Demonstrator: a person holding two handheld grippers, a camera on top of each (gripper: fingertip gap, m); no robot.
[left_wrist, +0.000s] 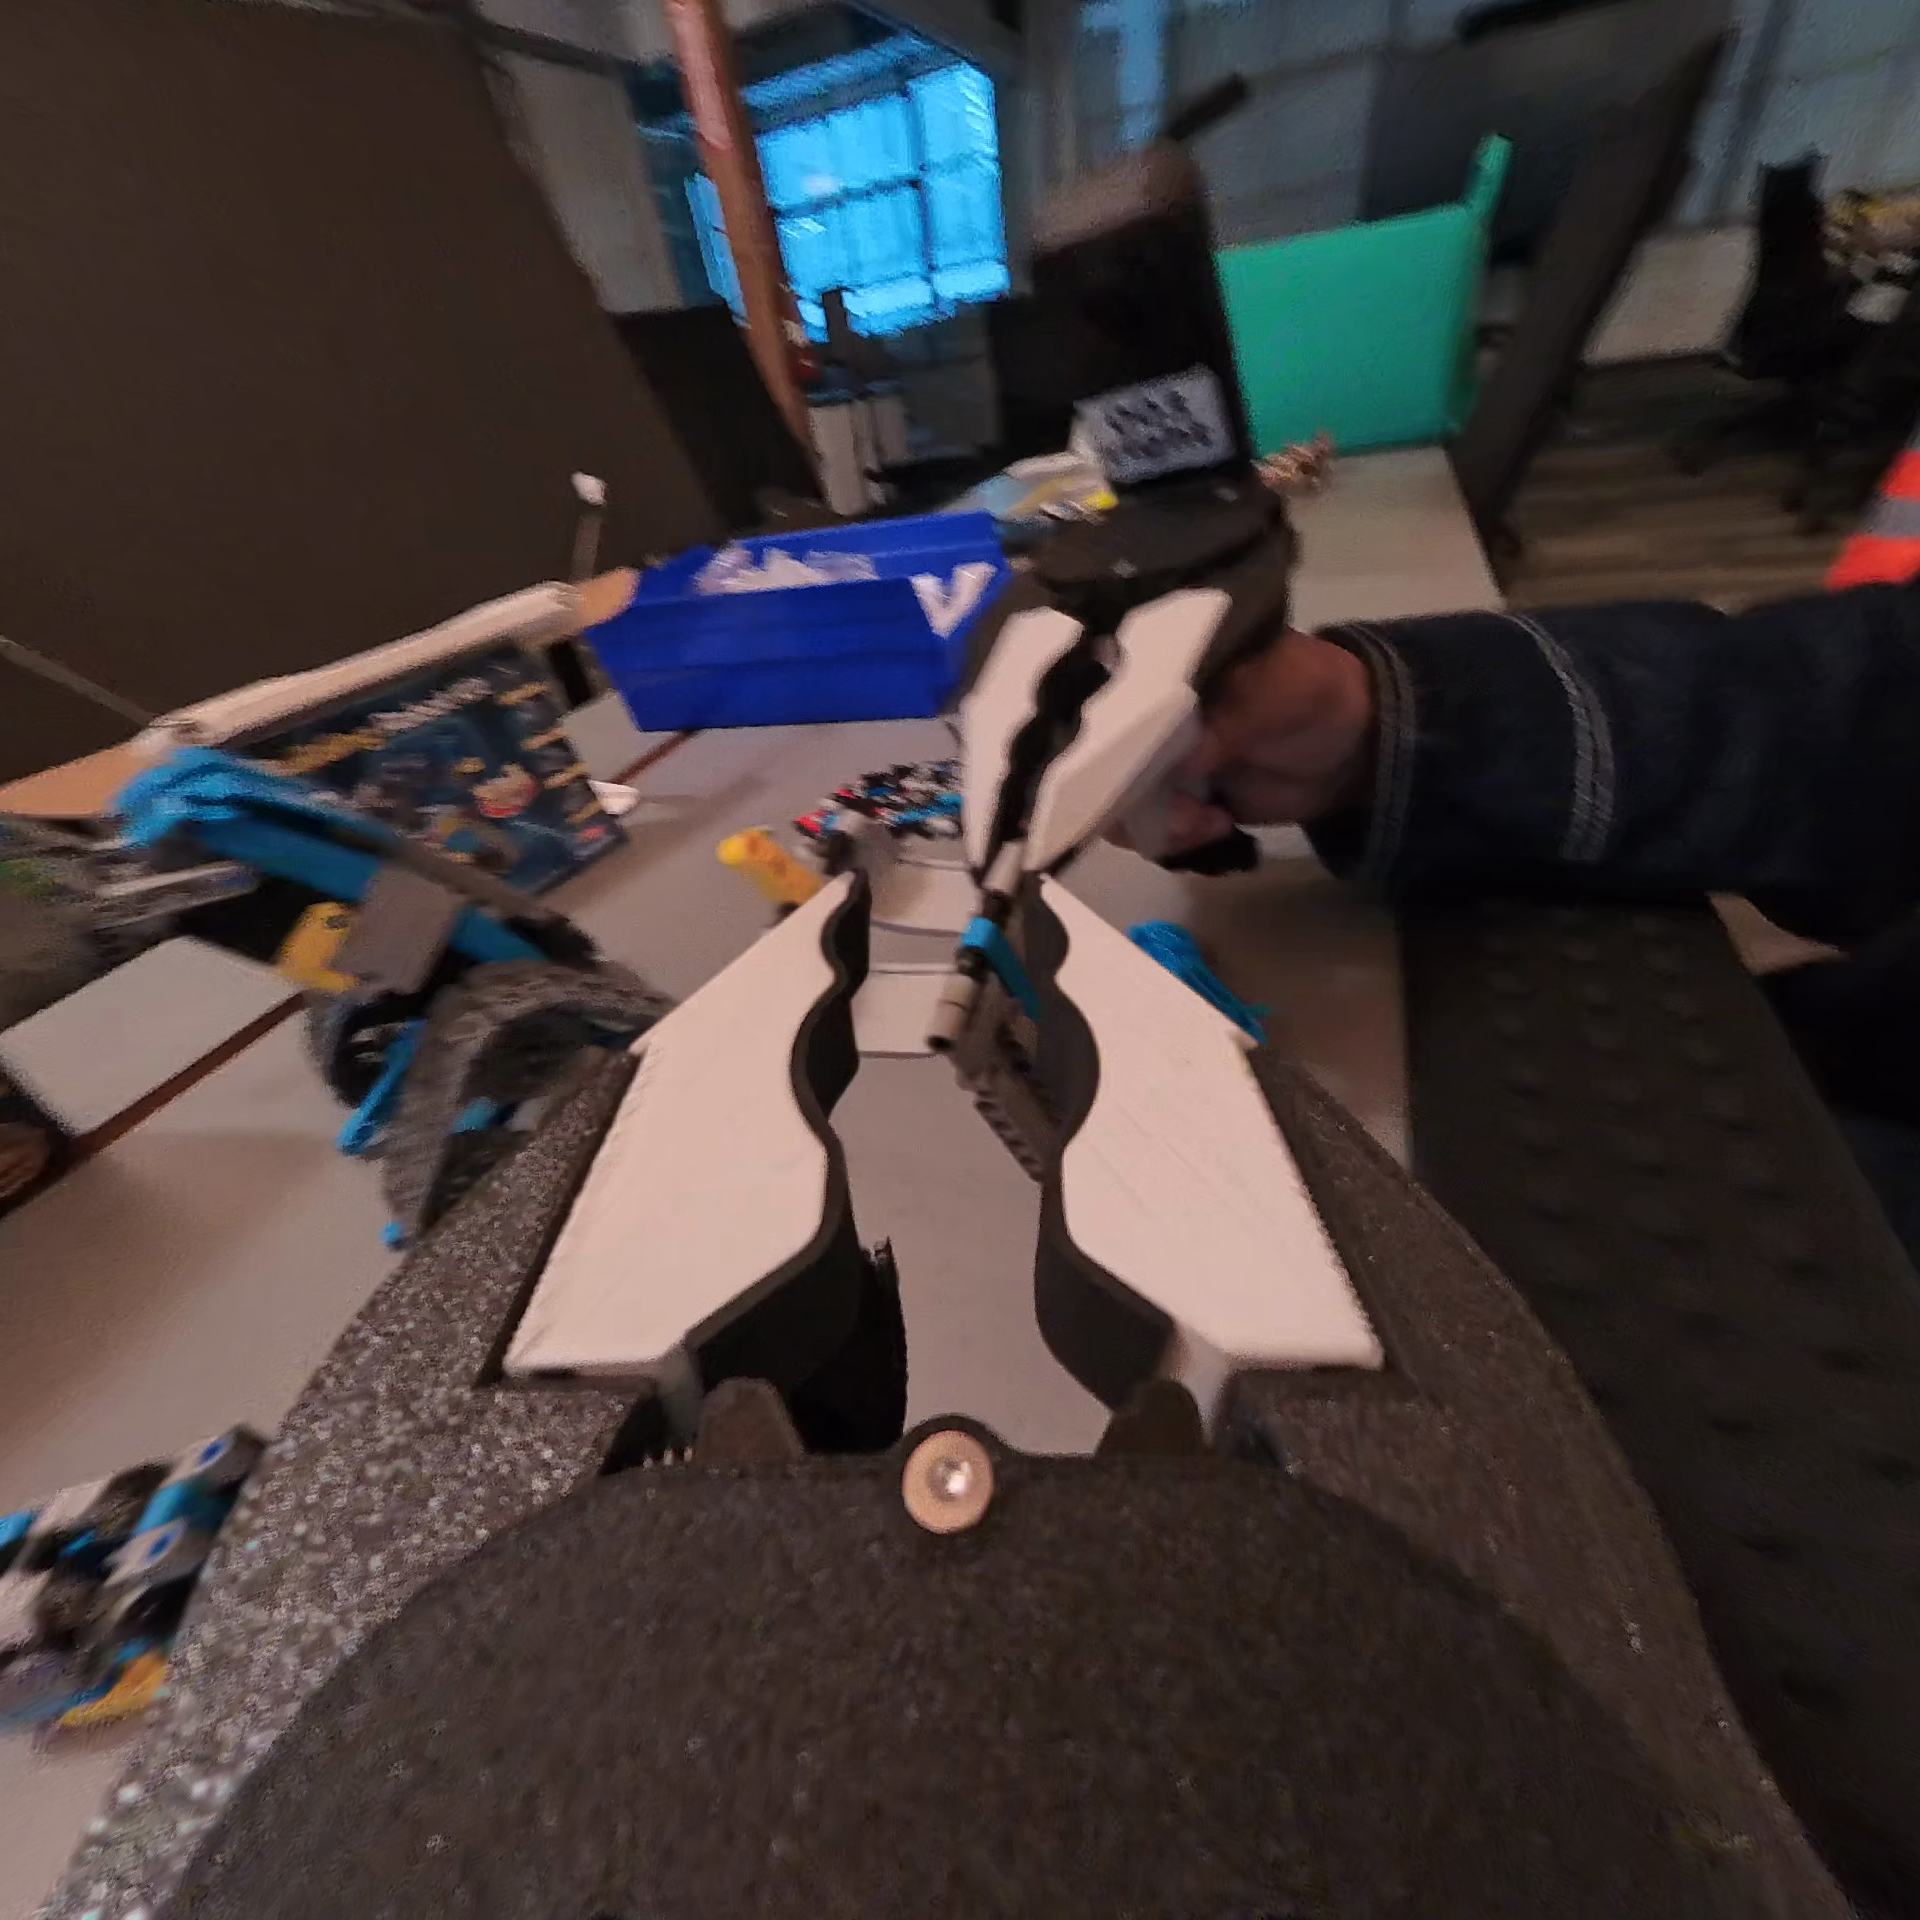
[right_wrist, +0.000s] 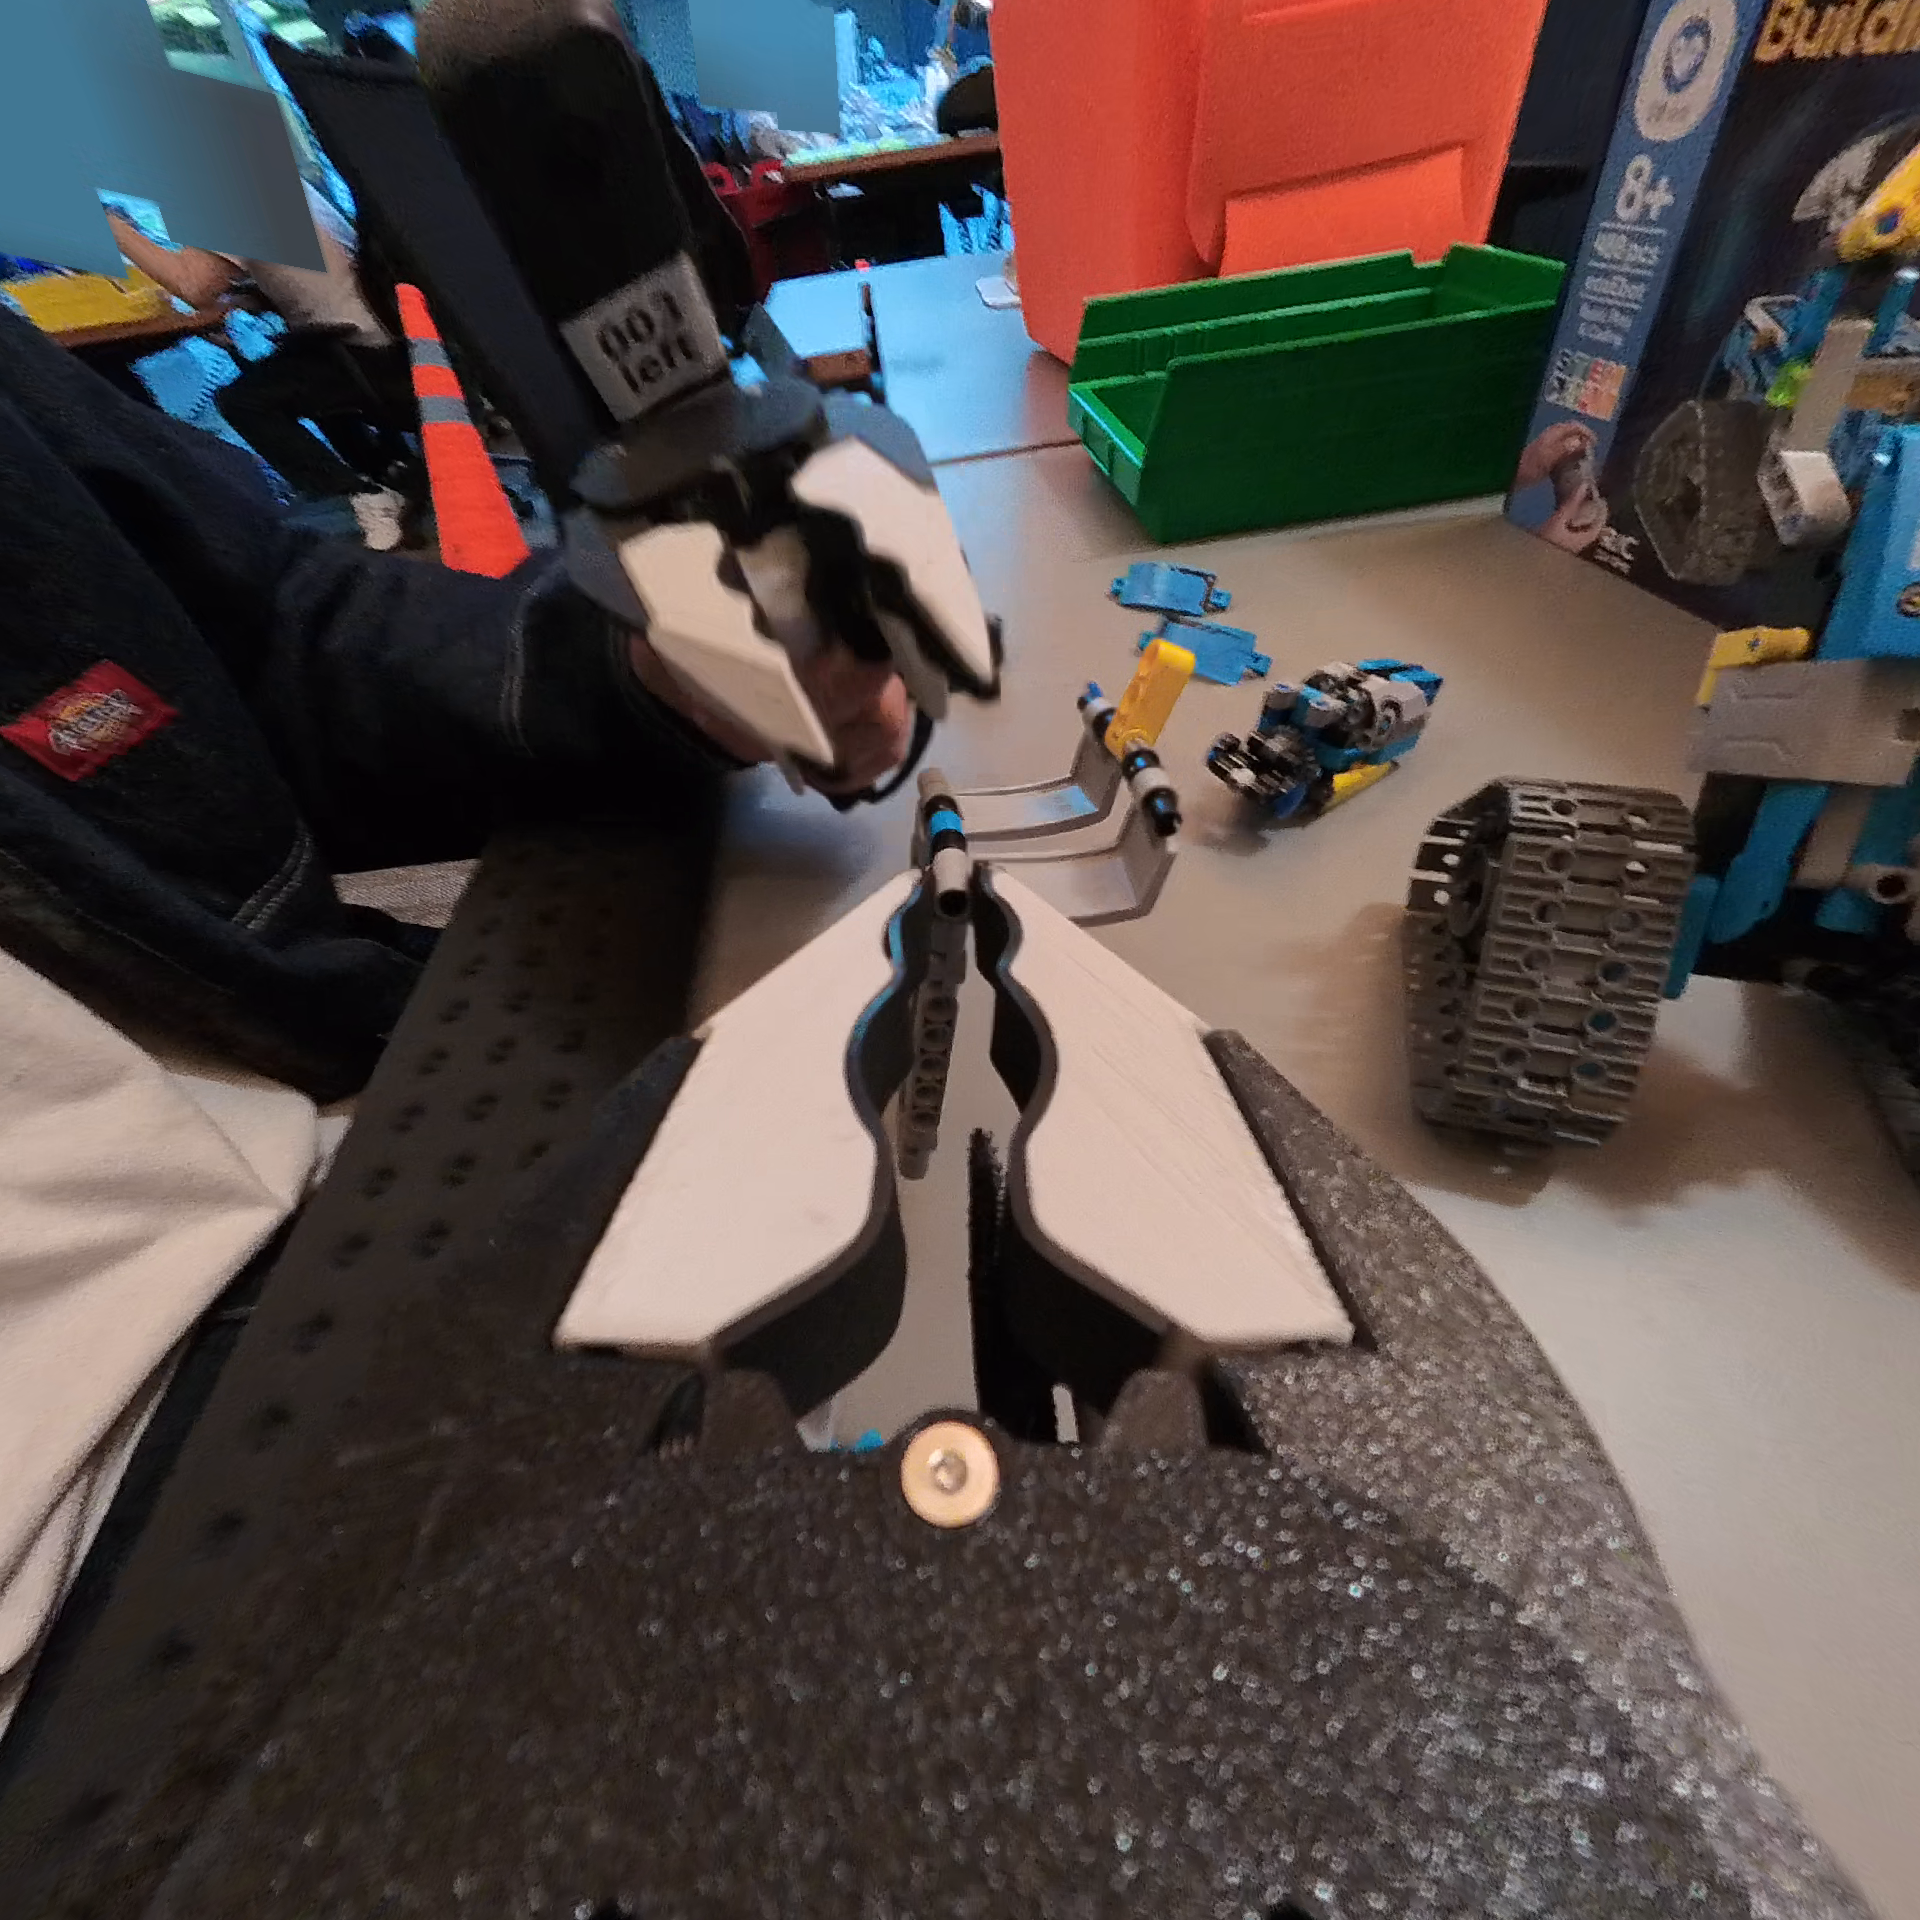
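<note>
while the right tool (right_wrist: 951, 894) is closed narrow on a grey perforated beam (right_wrist: 928, 1049), that beam runs lengthwise between its fingers, its long axis along them, one end back toward the tool's body and the other poking out past the tips, where a grey pin with a blue band (right_wrist: 943, 826) stands across it; in the left wrist view the same right tool (left_wrist: 1006, 868) comes down from above with its tips pinched on this piece (left_wrist: 971, 982); the left tool (left_wrist: 951, 894) stands wide, holding nothing, its fingers either side of that piece, and whether the beam touches the right-hand finger cannot be told; just ahead lie curved grey parts (right_wrist: 1081, 821) with a yellow piece (right_wrist: 1148, 696) standing on them; farther out on the pale grey surface (right_wrist: 1351, 1299) are two flat blue pieces (right_wrist: 1184, 623), a small blue and black assembly (right_wrist: 1320, 732) and a grey tracked wheel (right_wrist: 1548, 961) of a larger blue model (right_wrist: 1860, 644); bare surface lies between the wheel and the right tool; a black perforated strip (right_wrist: 499, 1039) runs along the near edge under the dark sleeve (right_wrist: 343, 644); behind stand a green bin (right_wrist: 1320, 395), an orange panel (right_wrist: 1247, 125), a printed toy box (right_wrist: 1662, 312) and an orange cone (right_wrist: 457, 457); a blue bin (left_wrist: 790, 623) with a white mark sits far back; the left tool's body bears a small grey label (right_wrist: 644, 338), and the sleeve a red patch (right_wrist: 88, 717).
</note>
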